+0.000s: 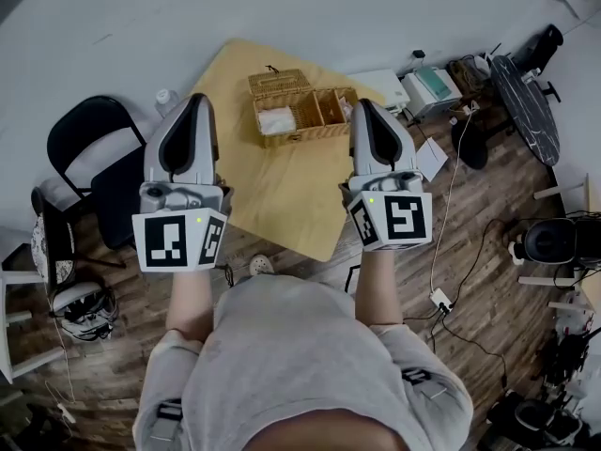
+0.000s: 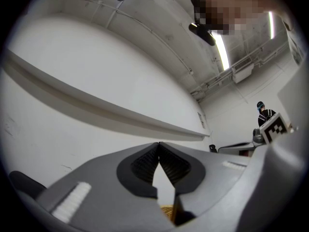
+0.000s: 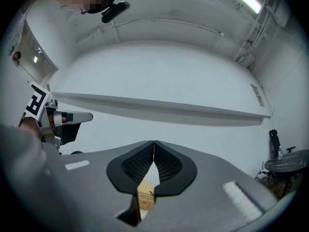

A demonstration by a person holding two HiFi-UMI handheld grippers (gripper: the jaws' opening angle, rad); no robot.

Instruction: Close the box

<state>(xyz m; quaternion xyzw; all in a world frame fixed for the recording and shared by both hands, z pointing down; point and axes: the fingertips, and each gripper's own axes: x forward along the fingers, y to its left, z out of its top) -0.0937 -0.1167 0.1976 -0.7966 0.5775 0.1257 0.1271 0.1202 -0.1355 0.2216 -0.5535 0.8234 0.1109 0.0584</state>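
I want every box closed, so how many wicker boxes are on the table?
1. The wicker box sits near the far edge of the yellow table, lid open. The left gripper and right gripper cover parts of the table, so another could be hidden.

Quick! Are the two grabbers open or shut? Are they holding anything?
The grey left gripper: closed, holding nothing.
The grey right gripper: closed, holding nothing.
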